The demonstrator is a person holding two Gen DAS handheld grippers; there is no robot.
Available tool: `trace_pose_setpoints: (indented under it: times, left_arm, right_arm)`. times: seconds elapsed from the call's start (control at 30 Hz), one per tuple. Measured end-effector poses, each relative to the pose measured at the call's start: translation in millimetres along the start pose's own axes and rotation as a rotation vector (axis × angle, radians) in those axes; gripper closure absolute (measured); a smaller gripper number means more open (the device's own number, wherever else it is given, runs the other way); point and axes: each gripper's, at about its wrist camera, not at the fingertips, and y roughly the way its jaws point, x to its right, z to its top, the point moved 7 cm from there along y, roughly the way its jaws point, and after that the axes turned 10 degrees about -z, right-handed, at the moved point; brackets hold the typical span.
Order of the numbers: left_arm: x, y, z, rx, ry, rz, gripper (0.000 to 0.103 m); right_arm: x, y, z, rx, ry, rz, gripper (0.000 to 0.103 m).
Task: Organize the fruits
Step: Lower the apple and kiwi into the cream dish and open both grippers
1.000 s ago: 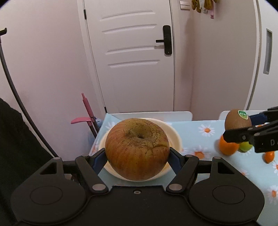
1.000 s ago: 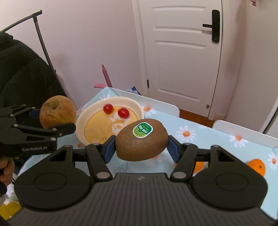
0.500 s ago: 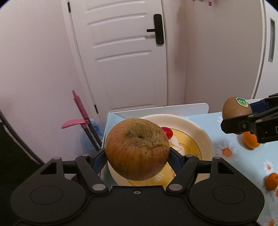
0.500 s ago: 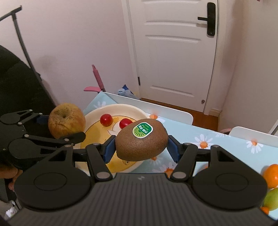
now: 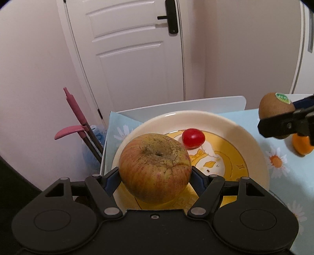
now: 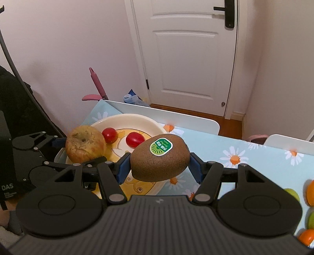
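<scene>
Ahead of me stands a white panelled door [image 6: 193, 64] with a black lever handle [image 6: 227, 13], shut in its white frame. Plain pinkish walls [image 6: 88, 39] run off on both sides — soft, even indoor light on them. Below the door I see a strip of brown wood floor [image 6: 196, 111]. White chair backs [image 6: 162, 117] stand against the far edge of my tabletop [image 6: 255, 157], which wears a pale blue daisy cloth. A pink-handled dustpan [image 5: 75, 117] leans in the corner.
</scene>
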Motion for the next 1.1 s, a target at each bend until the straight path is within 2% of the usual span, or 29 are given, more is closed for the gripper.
trace_pose_setpoints:
  times: [0.23, 0.27, 0.3, 0.37, 0.6, 0.73, 1.1]
  left_arm:
    - [1, 3, 0, -0.013, 0.003, 0.028, 0.024]
    - [2, 0, 1, -0.001, 0.010, 0.033, 0.020]
    - [5, -5, 3, 0.023, 0.016, 0.040, 0.009]
    - [7, -19, 9, 0.073, 0.018, 0.046, 0.000]
    - [9, -41, 7, 0.062, -0.012, 0.060, 0.000]
    - [8, -52, -1, 0.041, -0.067, 0.056, 0.000]
    - [12, -63, -19, 0.004, -0.109, 0.099, 0.000]
  right_arm:
    - [1, -3, 3, 0.000, -0.009, 0.024, 0.026]
    - [1, -4, 4, 0.001, -0.011, 0.028, 0.026]
    - [2, -5, 6, 0.003, -0.014, 0.033, 0.026]
    - [1, -7, 9, 0.006, -0.022, 0.045, 0.026]
    - [-5, -6, 15, 0.007, -0.087, 0.092, 0.026]
    - [-12, 2, 14, -0.004, -0.140, 0.119, 0.026]
    - [-35, 49, -6, -0.042, -0.323, 0.136, 0.026]
